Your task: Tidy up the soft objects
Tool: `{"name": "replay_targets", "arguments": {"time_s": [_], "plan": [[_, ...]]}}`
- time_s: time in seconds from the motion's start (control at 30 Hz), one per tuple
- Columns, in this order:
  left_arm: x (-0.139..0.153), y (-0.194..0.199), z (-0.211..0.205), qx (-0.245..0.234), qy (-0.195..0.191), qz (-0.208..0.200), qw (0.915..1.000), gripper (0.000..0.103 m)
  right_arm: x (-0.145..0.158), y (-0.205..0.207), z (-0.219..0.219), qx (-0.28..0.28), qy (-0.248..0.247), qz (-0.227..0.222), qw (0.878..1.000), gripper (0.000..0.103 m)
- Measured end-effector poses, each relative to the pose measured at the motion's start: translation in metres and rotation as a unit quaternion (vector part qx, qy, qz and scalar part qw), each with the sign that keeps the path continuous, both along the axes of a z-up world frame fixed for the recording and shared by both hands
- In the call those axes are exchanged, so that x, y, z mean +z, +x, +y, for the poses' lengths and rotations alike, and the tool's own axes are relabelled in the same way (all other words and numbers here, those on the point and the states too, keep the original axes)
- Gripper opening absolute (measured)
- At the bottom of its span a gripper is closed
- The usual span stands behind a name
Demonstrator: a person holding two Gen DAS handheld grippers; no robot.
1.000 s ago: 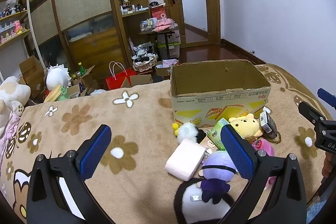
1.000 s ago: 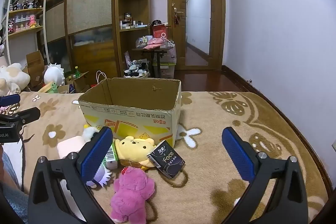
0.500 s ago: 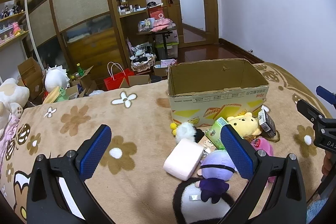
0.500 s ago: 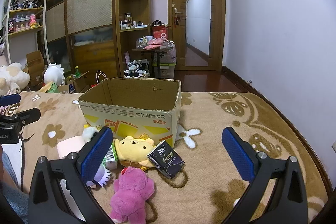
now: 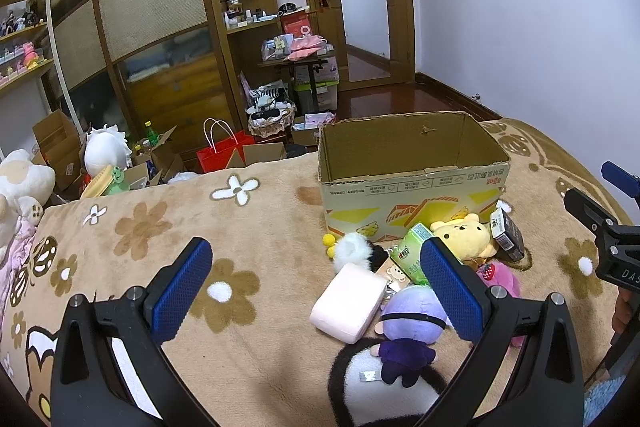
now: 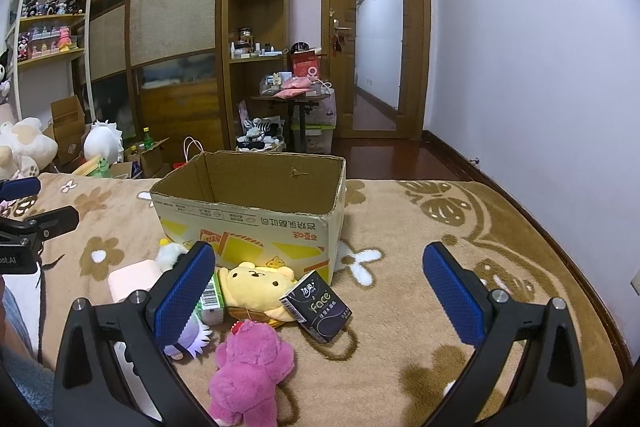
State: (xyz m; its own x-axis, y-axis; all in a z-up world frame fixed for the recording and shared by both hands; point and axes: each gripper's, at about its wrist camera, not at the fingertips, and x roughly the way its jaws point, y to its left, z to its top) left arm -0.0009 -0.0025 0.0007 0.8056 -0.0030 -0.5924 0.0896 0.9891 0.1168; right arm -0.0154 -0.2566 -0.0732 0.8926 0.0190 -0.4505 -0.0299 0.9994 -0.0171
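An open, empty cardboard box (image 5: pixel 412 183) (image 6: pixel 256 223) stands on a brown flowered blanket (image 5: pixel 168 227). In front of it lie a yellow bear plush (image 5: pixel 464 237) (image 6: pixel 256 281), a pink bear plush (image 6: pixel 250 367), a purple-haired doll (image 5: pixel 408 327), a black-and-white plush (image 5: pixel 372 383), a pink soft block (image 5: pixel 348 303), a green carton (image 5: pixel 412 255) and a dark tissue pack (image 6: pixel 318 303). My left gripper (image 5: pixel 316 287) is open and empty above the blanket, left of the pile. My right gripper (image 6: pixel 320 291) is open and empty above the pile's right side.
Beyond the blanket's far edge are a red bag (image 5: pixel 218 155), boxes and a white plush (image 5: pixel 106 153) on the floor. Wooden cabinets (image 5: pixel 160 27) and a door (image 6: pixel 378 47) line the back. A white wall (image 6: pixel 540 67) is on the right.
The left wrist view has drifted slightly, so the box and pile sit a little lower and left. The right gripper holds still. Both grippers stay open.
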Motion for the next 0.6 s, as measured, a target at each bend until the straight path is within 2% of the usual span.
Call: {"name": "replay_targets", "arguments": {"time_s": [0.6], "plan": [[0.0031,-0.0007,0.0009,0.000,-0.001,-0.001,1.0000,0.103,0.0019,-0.0040,0.0012,-0.001,-0.001,-0.001,1.000,0.103]]}}
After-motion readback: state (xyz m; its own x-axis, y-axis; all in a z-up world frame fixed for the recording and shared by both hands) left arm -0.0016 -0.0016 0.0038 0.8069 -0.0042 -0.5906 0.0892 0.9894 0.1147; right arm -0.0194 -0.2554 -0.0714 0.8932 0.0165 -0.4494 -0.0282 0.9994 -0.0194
